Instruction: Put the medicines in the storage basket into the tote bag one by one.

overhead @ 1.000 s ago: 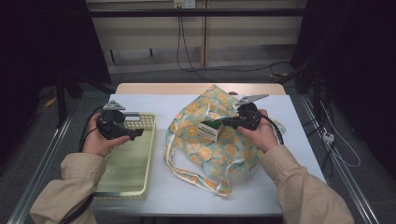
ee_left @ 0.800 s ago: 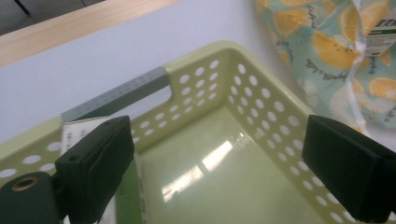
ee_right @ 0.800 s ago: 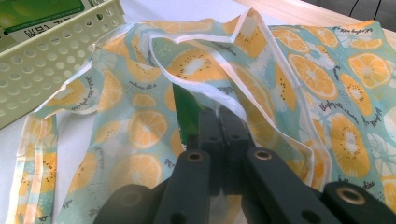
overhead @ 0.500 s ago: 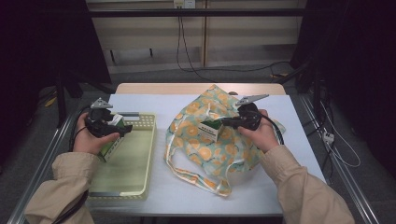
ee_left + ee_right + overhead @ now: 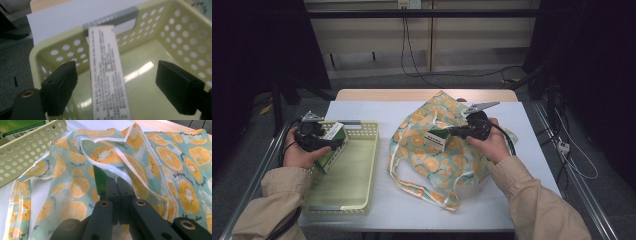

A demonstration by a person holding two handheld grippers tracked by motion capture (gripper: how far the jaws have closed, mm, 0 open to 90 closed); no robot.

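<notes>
A green-and-white box (image 5: 333,145) stands tilted at the left of the high view, over the near-left wall of a pale yellow basket (image 5: 357,185). In the left gripper view its printed white side (image 5: 107,72) runs up the middle of the frame, between the spread jaws and touching neither. So the left gripper (image 5: 319,141) is released, with the box in the gap between its jaws and the basket's perforated walls behind it.

At the centre of the high view lies an orange-print bag (image 5: 439,165), spread on the white tabletop (image 5: 532,150) just to the right of the basket. A second box (image 5: 437,139) sits at the bag's mouth, at the tip of the right gripper (image 5: 451,133). In the right gripper view those jaws are pressed together on a thin green edge (image 5: 100,180) at the bag's white-trimmed rim (image 5: 120,176); the gripper is clenched on the second box.
</notes>
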